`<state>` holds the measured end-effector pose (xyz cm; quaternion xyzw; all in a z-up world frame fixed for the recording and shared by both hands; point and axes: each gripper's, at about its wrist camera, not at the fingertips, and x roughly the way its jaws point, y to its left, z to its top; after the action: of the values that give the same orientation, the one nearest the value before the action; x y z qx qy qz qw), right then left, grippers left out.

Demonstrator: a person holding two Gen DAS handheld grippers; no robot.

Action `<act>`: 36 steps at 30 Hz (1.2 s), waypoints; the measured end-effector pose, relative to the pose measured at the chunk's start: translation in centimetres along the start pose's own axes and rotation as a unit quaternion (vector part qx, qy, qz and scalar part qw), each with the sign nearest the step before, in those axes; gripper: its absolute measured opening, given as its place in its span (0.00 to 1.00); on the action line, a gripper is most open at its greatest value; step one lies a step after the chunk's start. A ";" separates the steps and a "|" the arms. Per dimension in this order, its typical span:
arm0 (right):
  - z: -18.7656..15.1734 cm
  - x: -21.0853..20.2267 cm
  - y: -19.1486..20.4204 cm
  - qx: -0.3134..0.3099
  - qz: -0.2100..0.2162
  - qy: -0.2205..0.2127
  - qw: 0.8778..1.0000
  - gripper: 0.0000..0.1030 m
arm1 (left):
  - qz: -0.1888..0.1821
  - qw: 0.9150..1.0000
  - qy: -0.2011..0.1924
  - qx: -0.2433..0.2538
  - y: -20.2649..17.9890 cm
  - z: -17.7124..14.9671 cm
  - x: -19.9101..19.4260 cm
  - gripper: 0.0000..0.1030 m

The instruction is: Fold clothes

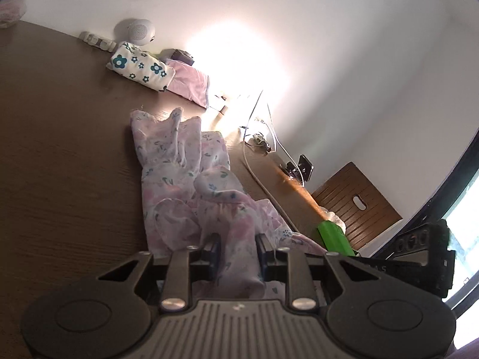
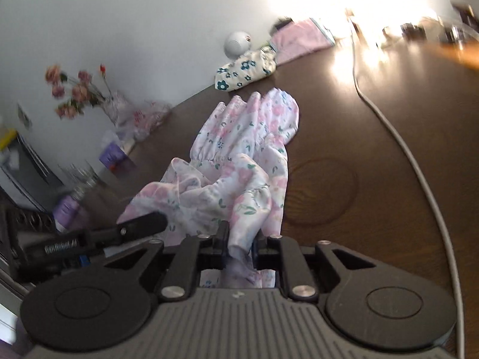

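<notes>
While the floral garment [image 1: 185,179] lies bunched on the brown table [image 1: 60,164], stretching toward twelve o'clock, the left gripper [image 1: 238,251] and right gripper [image 2: 241,240] each clamp its near edge.

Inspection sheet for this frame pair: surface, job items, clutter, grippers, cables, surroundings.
Surface: dark wooden table, glare at its far edge.
Job's things: floral garment bunched lengthwise; two folded cloths, blue-flowered and pink, by the wall.
Clutter: round white speaker, flower vase, purple packets.
Grippers: left gripper and right gripper each shut on the garment's near end.
Cables: white cable running across the table, beside the garment.
Surroundings: white wall, wooden chair.
</notes>
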<state>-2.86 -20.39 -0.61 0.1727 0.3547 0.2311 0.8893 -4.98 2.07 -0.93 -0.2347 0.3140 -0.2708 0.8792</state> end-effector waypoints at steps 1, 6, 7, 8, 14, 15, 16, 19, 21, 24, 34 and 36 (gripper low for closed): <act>0.0 -0.1 0.3 -0.013 -0.013 -0.003 1.000 0.25 | 0.008 1.000 0.001 0.000 0.0 0.0 0.4 0.22; 0.6 -1.7 1.8 -0.076 -0.053 -0.062 0.994 0.27 | 0.022 1.000 0.006 -0.006 0.1 0.3 1.2 0.20; 0.8 -1.6 2.0 -0.083 -0.052 -0.066 0.993 0.27 | 0.020 1.000 0.006 -0.003 0.1 0.3 1.3 0.20; 1.0 -1.4 2.1 -0.087 -0.050 -0.067 0.993 0.27 | 0.019 1.000 0.008 -0.002 0.1 0.3 1.4 0.21; 1.8 1.0 0.7 -0.032 0.023 -0.027 0.999 0.12 | 0.014 0.999 -0.025 0.019 -0.5 0.6 0.7 0.56; 1.9 1.1 0.1 -0.007 0.047 -0.024 0.999 0.12 | 0.021 0.999 -0.036 0.017 -0.4 0.8 0.5 0.65; 2.1 1.2 -0.6 0.018 0.070 -0.022 0.997 0.12 | 0.030 0.998 -0.046 0.014 -0.2 1.0 0.3 0.67; 2.4 1.7 -2.4 0.075 0.118 -0.006 0.990 0.12 | 0.038 0.998 -0.039 -0.013 1.2 2.0 0.8 0.68; 2.6 2.2 -3.4 0.118 0.153 0.005 0.981 0.12 | 0.023 0.999 -0.017 -0.042 2.2 2.5 1.5 0.47; 2.8 2.7 -4.0 0.150 0.211 0.023 0.966 0.12 | -0.034 0.998 -0.020 -0.057 2.5 2.9 1.4 0.16; 2.8 0.5 2.0 -0.070 -0.055 -0.085 0.992 0.31 | 0.043 0.993 0.005 -0.111 4.7 2.3 3.3 0.16; 2.4 -0.6 3.0 -0.094 -0.065 -0.099 0.989 0.30 | 0.044 0.992 0.002 -0.122 4.8 2.2 3.4 0.16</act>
<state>-2.38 -18.54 2.75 0.0871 0.2522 0.1868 0.9455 0.29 4.10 -3.67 -0.3251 0.3566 -0.1918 0.8546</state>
